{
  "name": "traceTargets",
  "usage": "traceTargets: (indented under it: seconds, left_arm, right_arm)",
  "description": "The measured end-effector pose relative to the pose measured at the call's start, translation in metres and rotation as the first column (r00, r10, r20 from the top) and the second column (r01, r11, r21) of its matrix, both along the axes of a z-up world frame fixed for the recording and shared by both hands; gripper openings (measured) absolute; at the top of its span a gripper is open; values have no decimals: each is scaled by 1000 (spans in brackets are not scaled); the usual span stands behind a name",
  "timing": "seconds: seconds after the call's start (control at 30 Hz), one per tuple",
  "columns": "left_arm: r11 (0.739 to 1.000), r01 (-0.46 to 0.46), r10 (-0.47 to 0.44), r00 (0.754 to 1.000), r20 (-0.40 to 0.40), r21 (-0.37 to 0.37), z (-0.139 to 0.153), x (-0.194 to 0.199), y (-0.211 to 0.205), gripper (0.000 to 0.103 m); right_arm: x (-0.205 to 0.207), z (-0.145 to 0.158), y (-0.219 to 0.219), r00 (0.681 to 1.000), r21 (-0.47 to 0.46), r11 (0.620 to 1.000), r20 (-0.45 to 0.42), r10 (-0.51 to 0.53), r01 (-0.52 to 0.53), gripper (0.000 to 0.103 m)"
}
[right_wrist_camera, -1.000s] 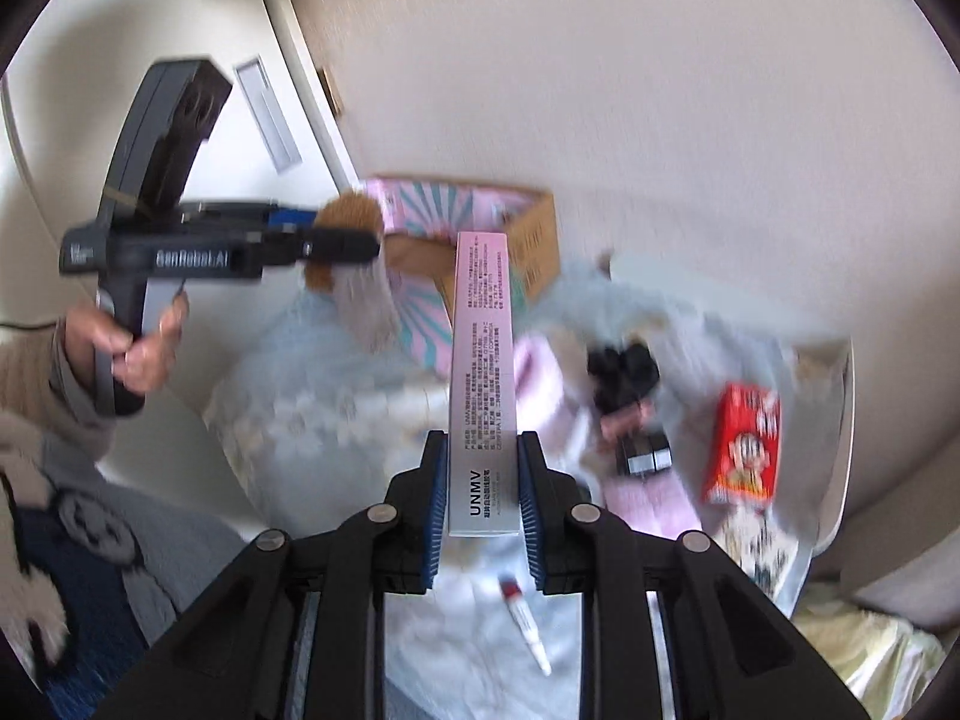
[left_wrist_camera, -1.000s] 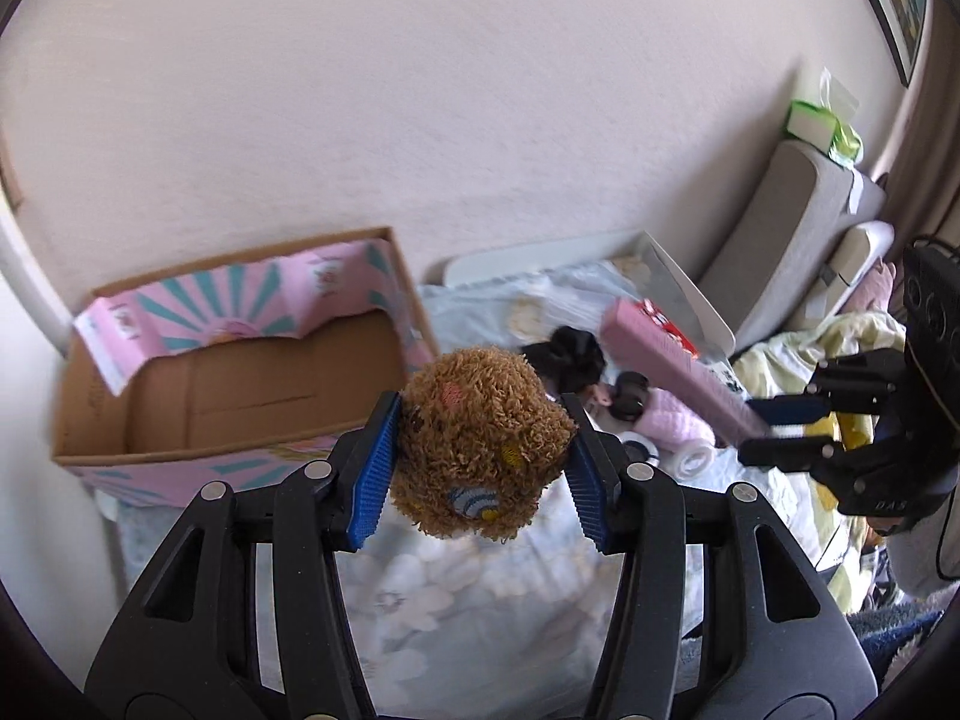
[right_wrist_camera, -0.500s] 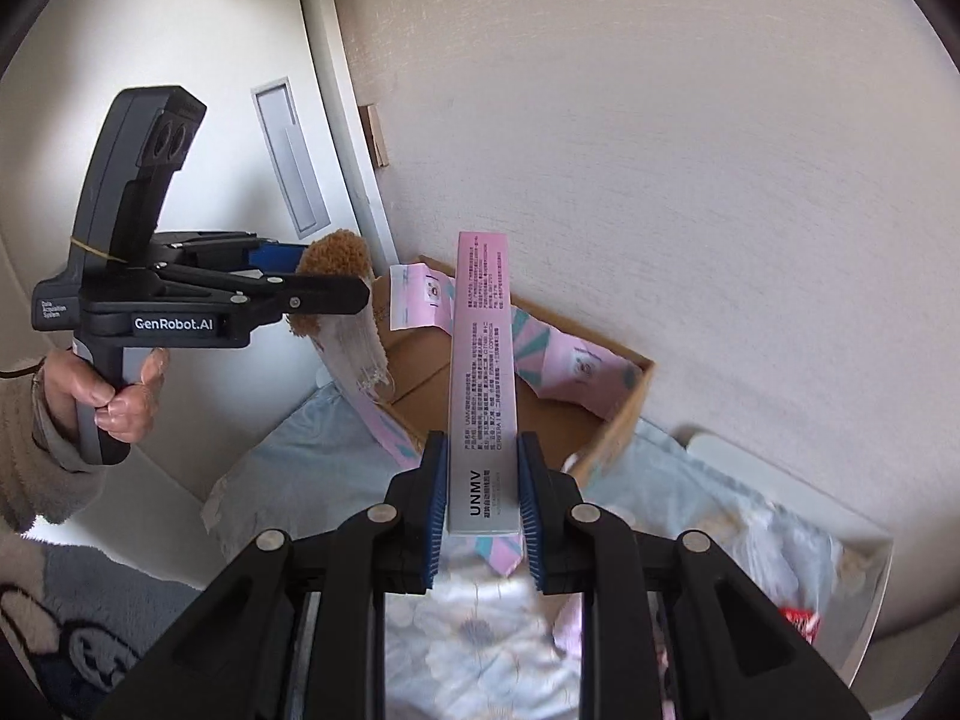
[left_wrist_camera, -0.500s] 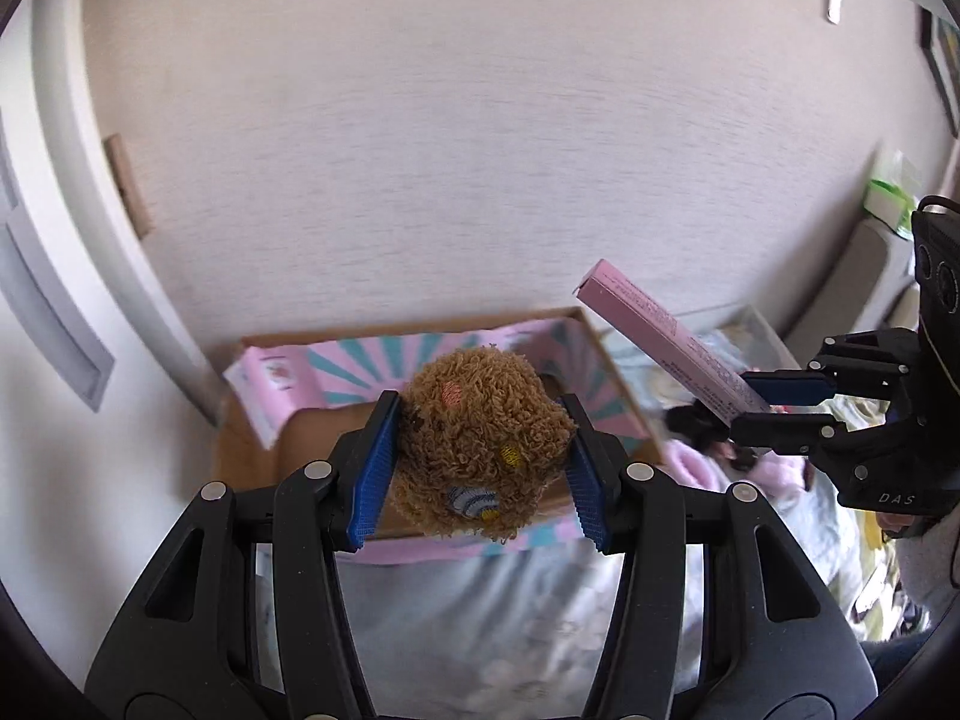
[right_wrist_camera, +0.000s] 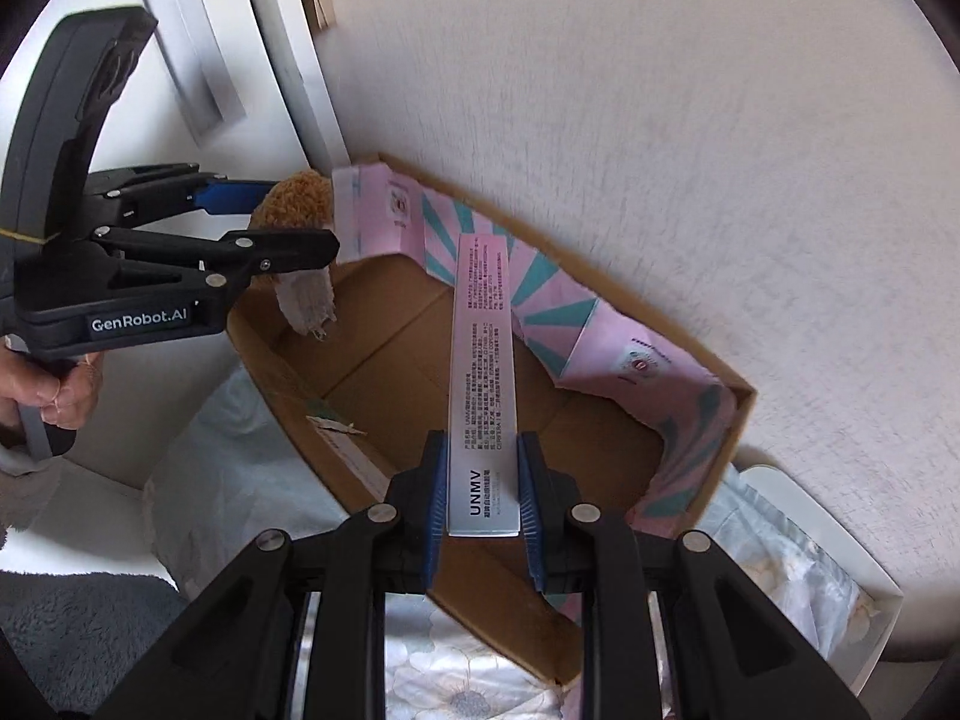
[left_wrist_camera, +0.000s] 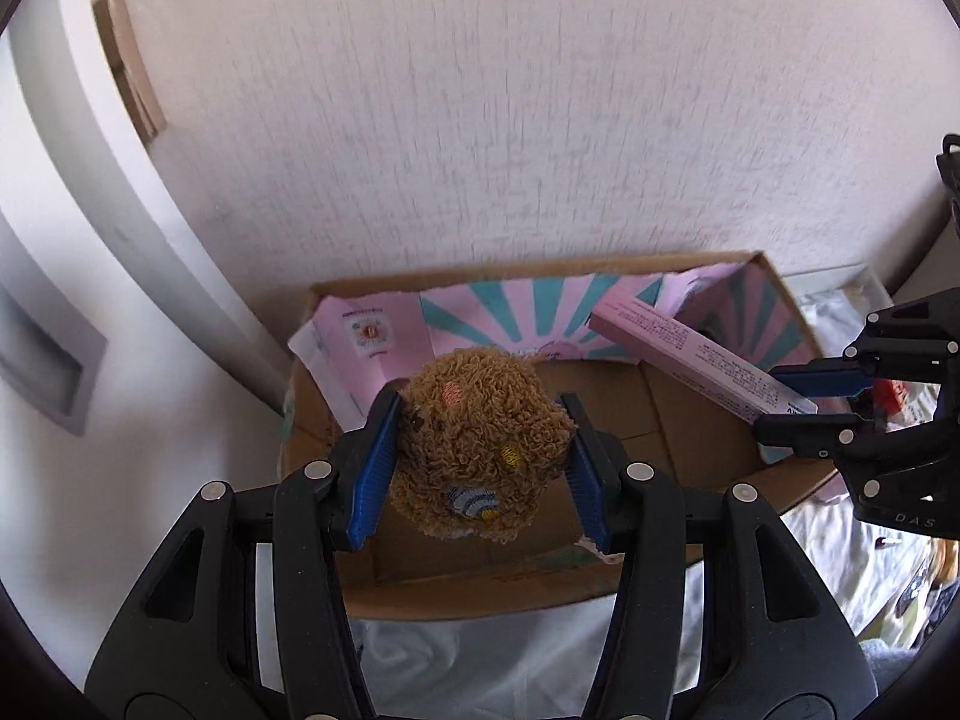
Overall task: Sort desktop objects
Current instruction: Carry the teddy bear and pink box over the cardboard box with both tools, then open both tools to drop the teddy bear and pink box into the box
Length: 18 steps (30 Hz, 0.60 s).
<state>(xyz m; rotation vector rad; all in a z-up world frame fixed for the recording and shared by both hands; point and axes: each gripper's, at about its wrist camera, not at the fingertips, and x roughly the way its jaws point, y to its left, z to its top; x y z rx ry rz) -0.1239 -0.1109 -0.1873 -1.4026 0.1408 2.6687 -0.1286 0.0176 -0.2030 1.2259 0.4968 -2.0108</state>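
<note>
Midway thru the sort, a brown plush toy (left_wrist_camera: 477,444) sits clamped between the blue pads of the left gripper (left_wrist_camera: 480,468), center frame in the left wrist view, hanging over the open cardboard box (left_wrist_camera: 654,414). At right, the right gripper (right_wrist_camera: 479,495) is closed on one end of a long pink carton (right_wrist_camera: 483,372), which juts out over the box's bare brown floor w/ nothing under it. Next step, by the look of it: drop both in. Best done by lowering each item below the rim before letting go, toy to the left half, carton laid flat along the floor, so neither bounces out. Watch the loose pink-and-teal paper liner (right_wrist_camera: 606,354) standing along the far wall; the carton's far tip could snag it. Room is tight at top, where the box backs onto the white wall (left_wrist_camera: 510,120), and at upper left by the door frame (right_wrist_camera: 294,60); near side over the floral cloth (right_wrist_camera: 462,690) is the open way out.
</note>
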Motion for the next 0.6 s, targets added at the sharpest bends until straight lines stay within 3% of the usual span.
traceTargets:
  seconds: [0.17,0.37,0.43,0.47,0.5,0.57,0.6]
  left_arm:
    - [1000,14,-15,999,49,7,-24,-11,1,48]
    - [1000,14,-15,998,60,15,-31,-16,2,49]
    - [1000,1,-3,997,75,22,-32,-17,1,61]
    - [1000,-5,3,997,81,23,-31,-19,0,80]
    - [1000,-17,16,997,80,13,-30,-19,0,96]
    - [999,-38,39,998,46,-14,-25,-18,-1,99]
    - [999,-44,45,999,28,-26,-22,-17,-1,99]
  right_arm:
    - [-6,-24,-13,1000,86,996,22,1,-3,21]
    - [-16,-32,-16,999,92,996,51,-3,-2,21]
    - [-18,-35,-18,999,120,993,44,-15,10,23]
    - [-19,-36,-18,999,135,991,43,-24,18,36]
    - [-19,-37,-18,999,147,989,39,-35,29,56]
    - [-18,-34,-15,999,148,988,12,-53,50,74]
    - [-17,-31,-13,998,134,989,4,-55,54,74]
